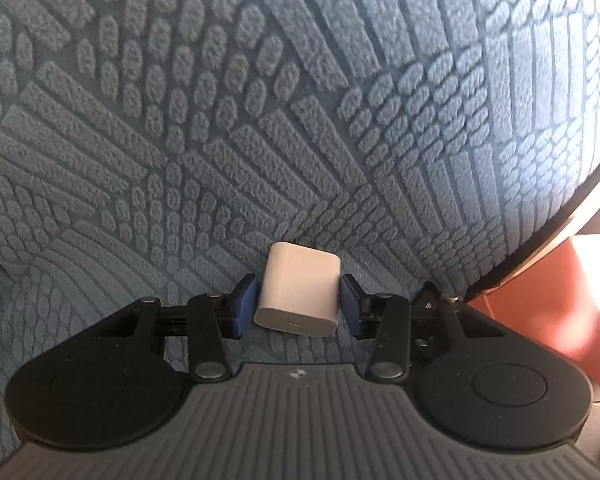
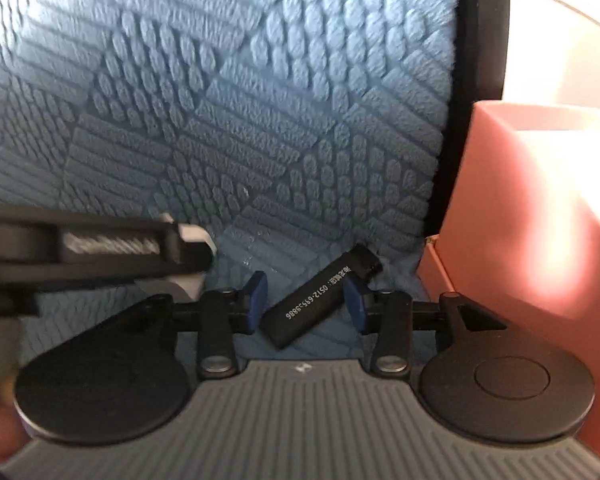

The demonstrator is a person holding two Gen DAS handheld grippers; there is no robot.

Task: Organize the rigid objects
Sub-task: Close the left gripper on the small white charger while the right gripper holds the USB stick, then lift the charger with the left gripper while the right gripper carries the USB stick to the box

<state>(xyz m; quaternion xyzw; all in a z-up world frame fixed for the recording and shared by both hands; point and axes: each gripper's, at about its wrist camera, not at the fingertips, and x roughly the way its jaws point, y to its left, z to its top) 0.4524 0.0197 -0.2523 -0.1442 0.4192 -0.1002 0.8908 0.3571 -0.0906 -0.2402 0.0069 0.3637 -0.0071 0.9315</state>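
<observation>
Hidden, cropped and blurred parts

In the right wrist view the left gripper [image 2: 188, 260] is smeared by blur, covers most of the white charger [image 2: 192, 236] and runs off the left edge. The pink box [image 2: 520, 208] is washed out by glare and cut by the right edge. The black stick's [image 2: 320, 300] far end sits behind one blue pad [image 2: 354, 300].

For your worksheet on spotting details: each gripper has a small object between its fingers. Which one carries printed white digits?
The black stick at the right gripper; the white charger block at the left gripper is plain.
</observation>
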